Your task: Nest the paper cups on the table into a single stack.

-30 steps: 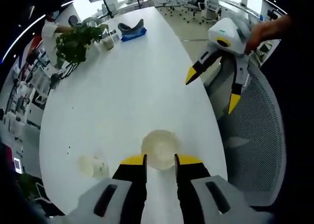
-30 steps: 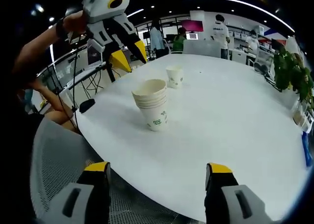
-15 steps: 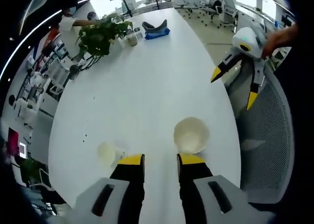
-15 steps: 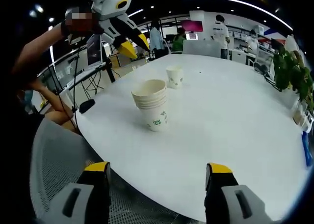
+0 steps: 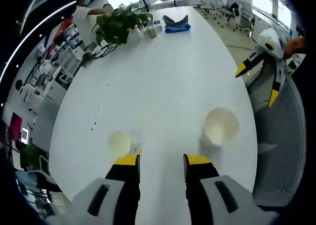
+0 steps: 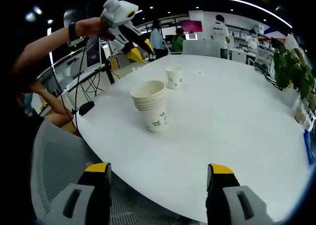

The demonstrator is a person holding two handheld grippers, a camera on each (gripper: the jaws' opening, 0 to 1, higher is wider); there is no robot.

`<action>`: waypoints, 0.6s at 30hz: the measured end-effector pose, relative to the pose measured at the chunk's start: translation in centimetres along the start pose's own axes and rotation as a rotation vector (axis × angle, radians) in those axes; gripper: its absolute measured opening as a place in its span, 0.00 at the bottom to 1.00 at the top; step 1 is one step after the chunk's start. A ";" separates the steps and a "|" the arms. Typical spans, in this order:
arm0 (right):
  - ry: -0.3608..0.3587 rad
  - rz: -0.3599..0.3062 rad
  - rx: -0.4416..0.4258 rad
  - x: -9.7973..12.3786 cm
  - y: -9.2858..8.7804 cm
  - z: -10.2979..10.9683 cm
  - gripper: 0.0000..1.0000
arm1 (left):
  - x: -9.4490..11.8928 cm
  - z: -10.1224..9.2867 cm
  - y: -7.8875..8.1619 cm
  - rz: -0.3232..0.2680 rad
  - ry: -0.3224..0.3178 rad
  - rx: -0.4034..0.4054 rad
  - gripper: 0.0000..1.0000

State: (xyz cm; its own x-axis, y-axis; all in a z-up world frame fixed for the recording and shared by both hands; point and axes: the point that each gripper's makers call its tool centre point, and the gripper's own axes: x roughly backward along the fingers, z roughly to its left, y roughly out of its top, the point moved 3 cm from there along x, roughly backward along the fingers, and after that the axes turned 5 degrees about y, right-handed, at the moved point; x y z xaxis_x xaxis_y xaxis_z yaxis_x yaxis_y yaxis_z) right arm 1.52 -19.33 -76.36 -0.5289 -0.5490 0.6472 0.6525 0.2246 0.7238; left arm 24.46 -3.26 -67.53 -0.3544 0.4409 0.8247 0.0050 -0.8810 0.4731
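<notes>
On the white worktop (image 5: 163, 72), a single paper cup (image 5: 120, 144) stands just left of the narrowly parted left claw (image 5: 160, 161); the cup stack (image 6: 150, 104) sits beyond the spread, empty right claw (image 6: 159, 171).

Bright overhead light, glare on table (image 5: 163, 72); fisheye-bent edges

Bright open office: white oval table (image 5: 163, 62), mesh chair (image 6: 59, 161).

Ahead of my right jaws, matt paper cups (image 6: 151, 104) stand on a smooth, slightly glossy white table (image 6: 232, 116).
</notes>
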 end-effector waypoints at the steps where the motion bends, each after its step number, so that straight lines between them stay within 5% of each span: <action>1: 0.000 0.000 0.000 0.0 0.0 0.0 0.80 | -0.3 0.4 -0.1 -0.002 0.010 0.005 0.33; 7: -0.002 -0.001 -0.006 0.1 0.1 0.1 0.80 | -1.4 2.2 0.6 -0.036 0.028 0.065 0.32; 18: -0.007 0.002 -0.017 0.1 0.1 0.0 0.80 | -4.5 3.5 -0.2 0.004 0.005 0.083 0.32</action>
State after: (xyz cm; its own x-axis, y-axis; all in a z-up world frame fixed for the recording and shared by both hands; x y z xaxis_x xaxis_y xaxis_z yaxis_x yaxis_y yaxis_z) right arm 1.53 -19.31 -76.22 -0.5314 -0.5426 0.6505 0.6625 0.2123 0.7183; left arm 29.32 -4.45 -70.27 -0.3585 0.4366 0.8252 0.0836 -0.8653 0.4942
